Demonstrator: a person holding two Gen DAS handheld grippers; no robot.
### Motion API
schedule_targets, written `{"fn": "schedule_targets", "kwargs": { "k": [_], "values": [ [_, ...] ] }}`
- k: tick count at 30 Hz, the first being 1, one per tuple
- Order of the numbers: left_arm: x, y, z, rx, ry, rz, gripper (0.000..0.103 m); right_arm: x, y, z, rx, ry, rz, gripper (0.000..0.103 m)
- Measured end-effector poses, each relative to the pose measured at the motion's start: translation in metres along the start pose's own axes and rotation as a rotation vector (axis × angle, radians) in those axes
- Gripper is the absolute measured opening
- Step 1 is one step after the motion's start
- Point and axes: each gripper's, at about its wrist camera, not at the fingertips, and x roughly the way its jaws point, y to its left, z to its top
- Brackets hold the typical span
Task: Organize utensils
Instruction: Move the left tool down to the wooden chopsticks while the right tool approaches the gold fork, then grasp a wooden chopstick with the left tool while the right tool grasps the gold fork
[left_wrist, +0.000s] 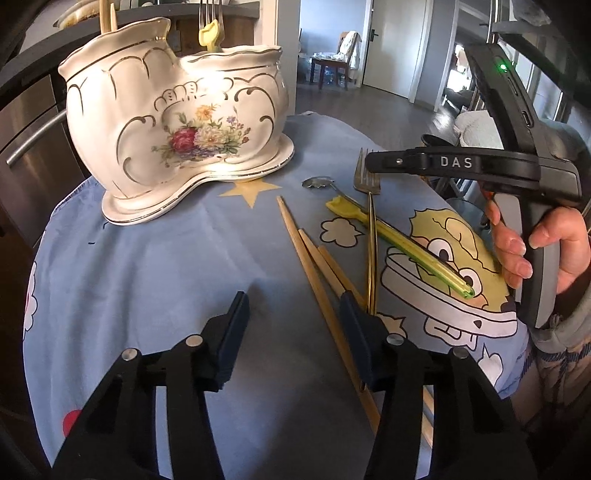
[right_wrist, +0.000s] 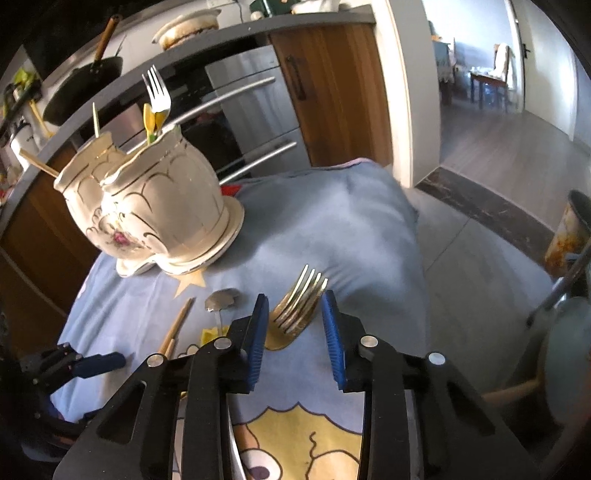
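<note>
Gold-toned metal fork (right_wrist: 295, 310) lies flat on the blue cartoon-print cloth (right_wrist: 351, 229) covering the tabletop, its tines pointing away toward the far edge and its handle running back under the right gripper (right_wrist: 295, 328). That gripper's blue-padded jaws stand partly spread on either side of the fork head, not yet pressing it; nothing is pinched. The fork's long axis runs roughly along the gripper's pointing line, so a closing would catch the head or neck across its width, I judge.

Pale wooden chopsticks (left_wrist: 317, 269) lie in a loose bundle, slanting from upper left to lower right in the left wrist view. Left gripper (left_wrist: 295, 317) sits low over them, jaws half spread and empty; its right finger covers part of the bundle, so touching cannot be told.

Beside the fork: a yellow-green plastic-handled utensil (left_wrist: 406, 243) and a small silver spoon (right_wrist: 221, 299).

Farther back stands the white ceramic holder with gold trim and a flower print (left_wrist: 177, 122), already carrying a fork, a yellow piece and chopsticks.

Right hand is nearer the fork; left, the chopsticks.
</note>
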Motion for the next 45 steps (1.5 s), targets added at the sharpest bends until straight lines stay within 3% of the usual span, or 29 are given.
{"fn": "schedule_targets", "kwargs": {
  "k": [3,8,17,21,25,34,37,45],
  "values": [
    [0.002,-0.005,0.002,0.022,0.019,-0.001,0.041,0.003,-0.002,0.003,0.017,0.005,0.006,0.028],
    [0.002,-0.013,0.006,0.052,0.045,-0.024,0.023,0.009,-0.013,0.005,0.068,0.025,0.048,0.025],
    [0.005,-0.016,0.007,0.074,0.055,-0.03,0.019,0.018,-0.018,0.011,0.097,0.044,0.069,0.025],
    [0.008,-0.014,0.009,0.08,0.052,-0.017,0.012,0.02,-0.016,0.013,0.089,0.041,0.062,0.014],
    [0.01,-0.013,0.01,0.087,0.05,-0.013,0.01,0.01,-0.015,0.013,0.079,-0.008,0.065,0.005],
    [0.003,-0.002,0.013,0.08,0.031,0.009,0.006,-0.027,0.006,0.016,0.016,-0.128,0.015,0.004],
    [-0.008,0.001,0.013,0.095,-0.001,0.03,0.006,-0.048,0.014,0.017,-0.002,-0.191,0.004,0.003],
    [-0.044,0.013,0.008,0.076,-0.132,-0.022,0.006,-0.1,0.04,0.017,-0.081,-0.346,-0.052,0.003]
  ]
}}
